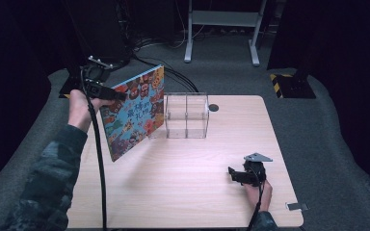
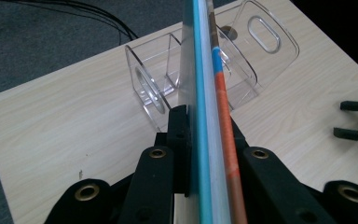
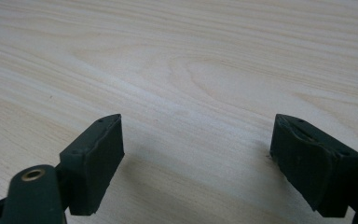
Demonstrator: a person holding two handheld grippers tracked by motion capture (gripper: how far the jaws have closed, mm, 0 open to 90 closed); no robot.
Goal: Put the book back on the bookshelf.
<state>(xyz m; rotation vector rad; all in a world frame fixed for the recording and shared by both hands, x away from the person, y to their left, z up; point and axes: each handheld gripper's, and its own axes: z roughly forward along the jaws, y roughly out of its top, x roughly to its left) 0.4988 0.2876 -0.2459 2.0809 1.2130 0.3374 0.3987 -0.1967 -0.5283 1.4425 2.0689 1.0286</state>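
A colourful picture book (image 1: 134, 111) hangs tilted in the air over the table's left side, its upper corner near the clear plastic rack (image 1: 186, 115). My left gripper (image 1: 121, 95) is shut on the book's left edge. In the left gripper view the book (image 2: 209, 93) stands edge-on between the jaws, and the clear rack (image 2: 168, 79) lies beyond it on the table. My right gripper (image 1: 231, 173) rests low over the table near the front right, open, with nothing between its fingers (image 3: 93, 158).
The light wooden table (image 1: 183, 192) has a round hole (image 1: 214, 107) behind the rack. A metal stand (image 1: 221, 29) and cables lie on the grey floor beyond. A small tag (image 1: 297, 206) marks the table's front right corner.
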